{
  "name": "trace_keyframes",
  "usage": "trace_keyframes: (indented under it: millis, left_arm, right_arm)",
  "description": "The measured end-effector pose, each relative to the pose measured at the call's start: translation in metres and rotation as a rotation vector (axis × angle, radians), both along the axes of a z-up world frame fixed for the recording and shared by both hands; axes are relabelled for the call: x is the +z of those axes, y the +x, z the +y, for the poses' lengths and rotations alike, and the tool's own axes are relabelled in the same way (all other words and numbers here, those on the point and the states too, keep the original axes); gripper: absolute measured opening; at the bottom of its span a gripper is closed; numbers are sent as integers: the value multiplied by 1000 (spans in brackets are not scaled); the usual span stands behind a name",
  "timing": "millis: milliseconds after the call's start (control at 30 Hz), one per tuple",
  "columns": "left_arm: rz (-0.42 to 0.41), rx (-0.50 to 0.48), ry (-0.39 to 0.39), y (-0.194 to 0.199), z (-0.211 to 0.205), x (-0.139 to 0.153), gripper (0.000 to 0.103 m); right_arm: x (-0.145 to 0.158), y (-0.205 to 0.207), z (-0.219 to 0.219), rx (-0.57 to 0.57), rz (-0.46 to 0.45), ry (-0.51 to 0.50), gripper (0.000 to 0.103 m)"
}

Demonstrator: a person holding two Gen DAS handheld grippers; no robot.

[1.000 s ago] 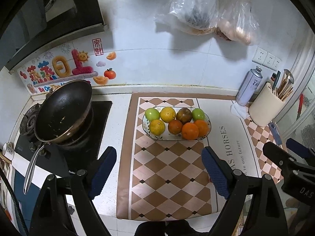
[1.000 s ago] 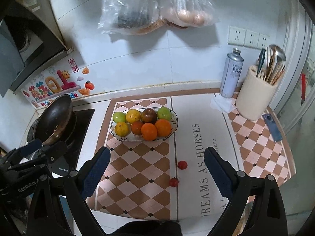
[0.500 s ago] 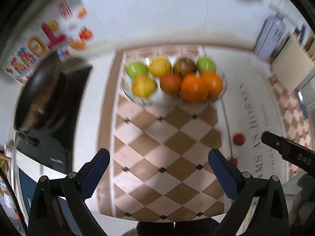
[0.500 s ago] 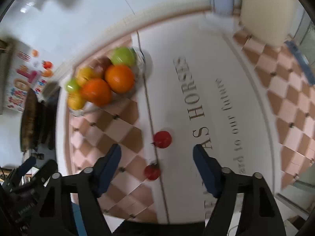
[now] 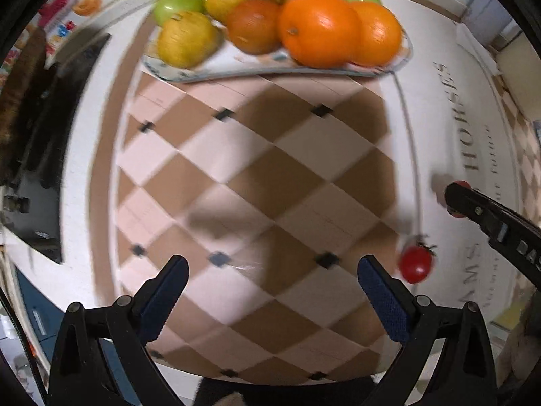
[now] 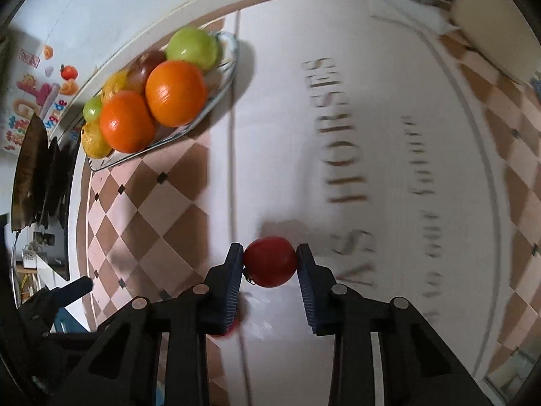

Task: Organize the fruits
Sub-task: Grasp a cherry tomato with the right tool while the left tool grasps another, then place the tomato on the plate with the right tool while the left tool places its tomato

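A glass fruit dish [image 5: 236, 71] [image 6: 216, 101] with oranges, green apples and yellow fruit sits at the back of the checkered mat. My right gripper [image 6: 270, 264] has its pads against both sides of a red cherry tomato [image 6: 270, 261] on the mat. A second cherry tomato [image 5: 415, 264] lies just right of my left gripper [image 5: 270, 291], and shows partly under the right gripper's left finger [image 6: 233, 330]. My left gripper is wide open and empty, low over the mat. The right gripper shows in the left wrist view [image 5: 490, 216].
A stove with a dark pan [image 6: 28, 169] stands at the left. A beige utensil holder [image 6: 500, 27] and a spray can are at the back right. The mat has printed lettering [image 6: 345, 135] on its white part.
Both grippers dropped close to the mat. The right gripper closed in from wide open around the far cherry tomato. The left gripper stayed open.
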State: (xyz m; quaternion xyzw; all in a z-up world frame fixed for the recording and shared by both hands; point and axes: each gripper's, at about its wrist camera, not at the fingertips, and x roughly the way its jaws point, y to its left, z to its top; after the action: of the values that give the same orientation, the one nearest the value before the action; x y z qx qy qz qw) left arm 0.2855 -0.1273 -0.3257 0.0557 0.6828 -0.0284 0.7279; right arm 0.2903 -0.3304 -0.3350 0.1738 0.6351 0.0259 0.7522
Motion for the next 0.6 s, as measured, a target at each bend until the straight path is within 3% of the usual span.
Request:
trace_keyframes:
  millis: [200, 400, 467, 600]
  left_arm:
    - [24, -135, -82, -13, -50, -7, 99]
    - [27, -268, -105, -23, -96, -15, 60]
    - [27, -310, -90, -26, -106, -20, 38]
    - [-19, -370, -67, -34, -117, -18, 26]
  right_arm:
    - [9, -37, -33, -58, 5, -24, 35]
    - [7, -57, -57, -126, 28, -13, 35]
    - [7, -61, -58, -133, 26, -13, 35]
    - [13, -61, -53, -127, 7, -17, 35]
